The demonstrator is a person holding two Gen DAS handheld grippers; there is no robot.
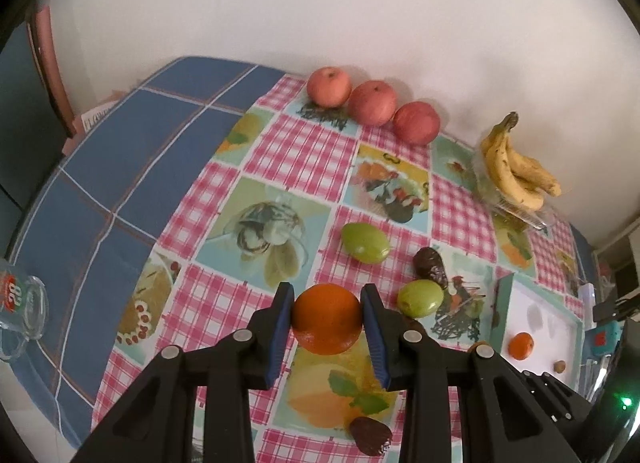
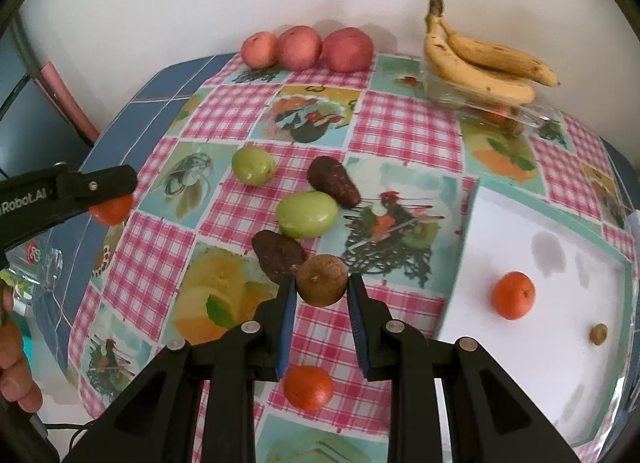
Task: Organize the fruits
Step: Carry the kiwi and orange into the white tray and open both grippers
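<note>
My left gripper is shut on an orange, held above the checked tablecloth; the same gripper and orange show at the left of the right wrist view. My right gripper is shut on a round brown fruit, above the cloth. Below it an orange lies loose on the cloth. Two green fruits and two dark brown fruits lie mid-table. A white tray on the right holds an orange and a small brown fruit.
Three red apples line the back edge by the wall. Bananas rest on a clear plastic box at the back right. A glass mug stands on the blue cloth at far left. A person's hand holds the left gripper.
</note>
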